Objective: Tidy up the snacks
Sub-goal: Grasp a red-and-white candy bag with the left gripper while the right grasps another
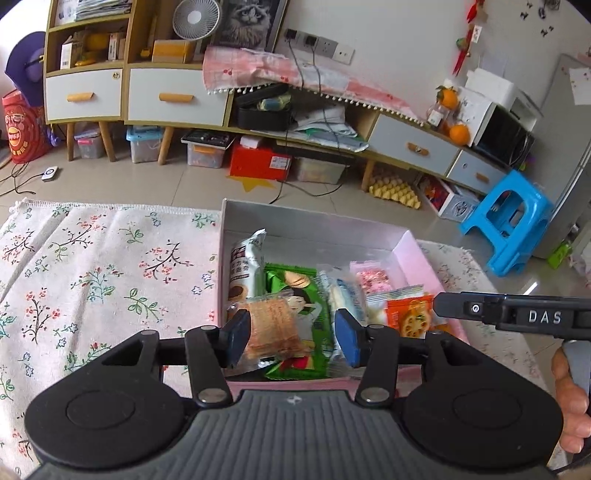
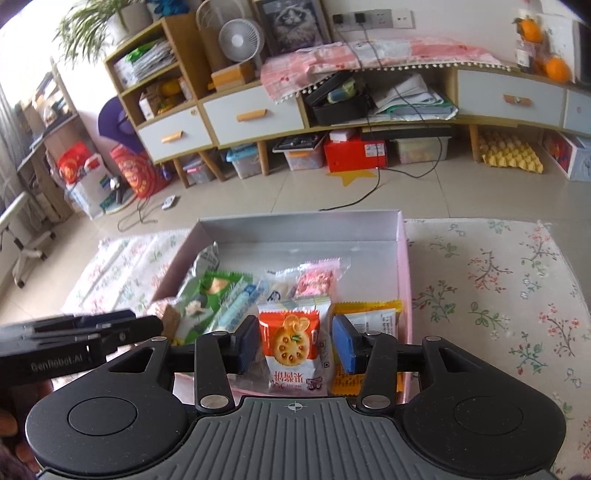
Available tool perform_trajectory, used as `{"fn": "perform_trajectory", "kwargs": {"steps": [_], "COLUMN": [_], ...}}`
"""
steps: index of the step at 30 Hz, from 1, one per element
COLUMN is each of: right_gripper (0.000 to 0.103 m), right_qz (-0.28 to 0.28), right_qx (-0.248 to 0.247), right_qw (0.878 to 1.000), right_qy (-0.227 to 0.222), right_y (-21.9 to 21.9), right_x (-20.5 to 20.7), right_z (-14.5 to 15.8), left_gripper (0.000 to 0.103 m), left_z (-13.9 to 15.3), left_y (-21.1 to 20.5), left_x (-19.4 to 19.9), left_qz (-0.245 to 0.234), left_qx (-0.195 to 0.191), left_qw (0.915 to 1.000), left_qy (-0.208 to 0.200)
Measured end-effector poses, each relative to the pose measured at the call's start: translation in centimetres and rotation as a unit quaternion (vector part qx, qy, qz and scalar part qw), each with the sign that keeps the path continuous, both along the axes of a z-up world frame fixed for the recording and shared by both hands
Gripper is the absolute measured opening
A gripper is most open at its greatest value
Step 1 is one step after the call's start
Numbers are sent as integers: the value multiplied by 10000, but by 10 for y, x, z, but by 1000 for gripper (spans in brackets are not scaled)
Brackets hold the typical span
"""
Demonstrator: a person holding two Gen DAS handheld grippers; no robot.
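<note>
Left claw (image 1: 291,339) open | above cracker pack (image 1: 271,326) | in box (image 1: 317,221)

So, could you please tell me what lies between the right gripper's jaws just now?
In the right wrist view, the orange biscuit packet lies in the pink box, framed between the open right gripper jaws.

A long low cabinet (image 2: 332,107) with white drawers and wooden legs runs along the white wall (image 1: 399,33). On it stand a small white fan (image 2: 242,37) and a framed cat picture (image 2: 291,22). Beneath it, storage bins sit on the pale tiled floor (image 2: 258,195). A blue plastic stool (image 1: 511,218) stands near its right end.
</note>
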State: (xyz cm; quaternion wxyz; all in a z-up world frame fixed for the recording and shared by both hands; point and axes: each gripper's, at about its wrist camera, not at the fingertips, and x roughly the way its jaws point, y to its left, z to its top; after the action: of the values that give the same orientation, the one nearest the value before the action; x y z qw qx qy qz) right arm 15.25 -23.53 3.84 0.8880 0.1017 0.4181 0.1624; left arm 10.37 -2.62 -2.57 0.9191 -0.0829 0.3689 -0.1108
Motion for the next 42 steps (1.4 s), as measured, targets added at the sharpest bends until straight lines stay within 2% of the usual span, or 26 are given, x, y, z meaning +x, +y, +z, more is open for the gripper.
{"fn": "perform_trajectory", "kwargs": {"steps": [6,9,12,14,17,19,22,24,28,35,39,42], "right_gripper": [44,51,52,52,52,52,52,58,59,59,59,59], "right_qz": [-41,1,-13,-77,-141,-128,-118,-130,-147,-208,-143,-164], "right_qx": [66,174,267,415,646,736,835,903,615,489,412,434], "right_qw": [9998,9997,9995,9989,9970,9962,9950,9940,9959,9956,9959,9957], "right_qy": [188,152,137,223,396,452,528,610,644,776,793,801], "right_y": [-8,-13,-19,-26,-33,-37,-43,-46,-44,-44,-38,-38], "right_x": [-12,-25,-39,-49,-64,-74,-91,-100,-107,-104,-106,-107], "right_z": [15,25,33,37,38,38,36,32,23,10,7,7], "left_gripper": [50,52,56,63,66,68,75,76,77,76,74,69], "left_z": [10,11,10,8,4,4,4,2,-5,-19,-26,-31], "left_y": [0,5,7,7,5,-4,-21,-28,-34,-40,-51,-60], "left_x": [-12,-19,-25,-30,-40,-51,-68,-77,-81,-71,-76,-78], "left_qz": [112,232,419,565,750,797,586,470,402,164,12,-142], "left_qx": [-13,-100,-113,-202,-358,-296,-175,-78,70,12,53,85], "left_qw": [9999,9996,9990,9979,9950,9935,9953,9965,9975,9971,9978,9982], "left_qy": [-119,-106,77,242,562,760,752,693,583,741,659,580]}}
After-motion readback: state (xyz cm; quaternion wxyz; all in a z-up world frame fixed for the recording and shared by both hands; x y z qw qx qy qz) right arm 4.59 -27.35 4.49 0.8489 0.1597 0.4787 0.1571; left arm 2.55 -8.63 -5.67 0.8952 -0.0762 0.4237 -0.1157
